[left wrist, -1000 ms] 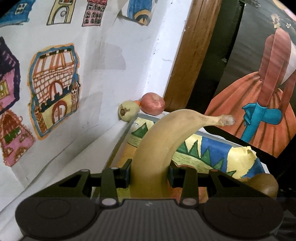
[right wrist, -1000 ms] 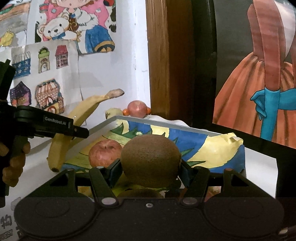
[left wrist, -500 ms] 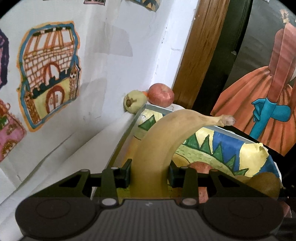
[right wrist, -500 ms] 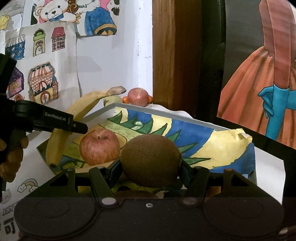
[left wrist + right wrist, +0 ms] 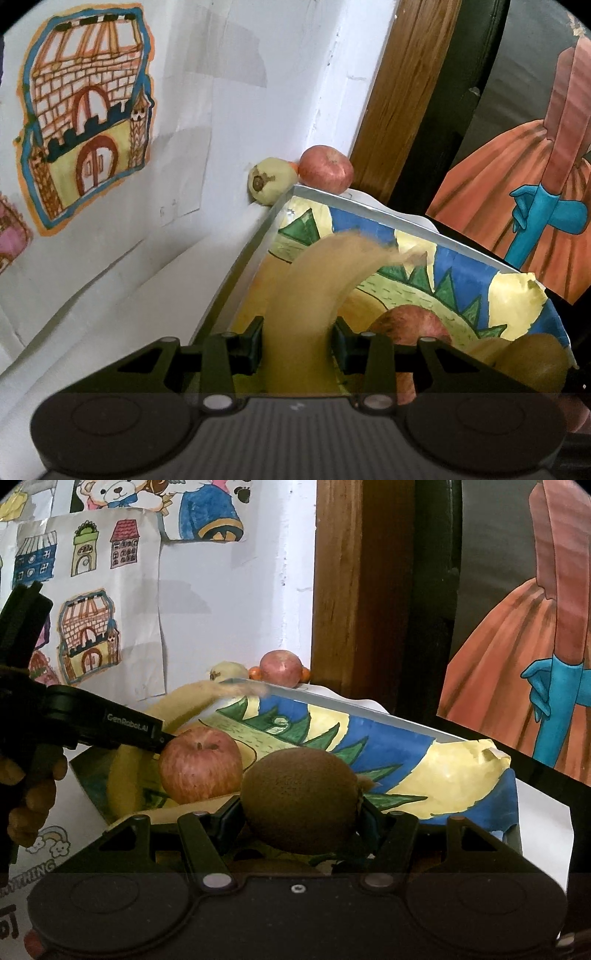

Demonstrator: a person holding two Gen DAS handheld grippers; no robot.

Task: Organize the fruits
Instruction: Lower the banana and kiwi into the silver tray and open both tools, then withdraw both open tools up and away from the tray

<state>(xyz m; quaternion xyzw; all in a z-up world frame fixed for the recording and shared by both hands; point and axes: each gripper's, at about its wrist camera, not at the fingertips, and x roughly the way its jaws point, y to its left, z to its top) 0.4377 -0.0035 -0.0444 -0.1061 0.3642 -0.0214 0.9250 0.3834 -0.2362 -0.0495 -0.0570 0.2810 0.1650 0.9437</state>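
My left gripper (image 5: 298, 347) is shut on a yellow banana (image 5: 314, 295), held over the left side of the picture-lined tray (image 5: 369, 206). The banana looks motion-blurred and its tip points right. A red apple (image 5: 410, 325) lies in the tray just beyond. In the right wrist view, my right gripper (image 5: 299, 812) is shut on a brown kiwi (image 5: 299, 797) above the tray's near edge. The apple (image 5: 199, 766) and the banana (image 5: 125, 771) sit to its left, and the left gripper (image 5: 110, 727) reaches in from that side.
Behind the tray's far corner, against the wall, lie a pale green fruit (image 5: 269, 181), a second red apple (image 5: 325, 166) and small orange fruits (image 5: 255, 672). Drawings cover the white wall on the left. A wooden door frame (image 5: 343, 590) stands behind. A hand (image 5: 33, 794) holds the left gripper.
Both grippers have come closer and lower over the tray. The banana's tip has dropped and blurred. The kiwi now hangs over the tray's near edge beside the apple.
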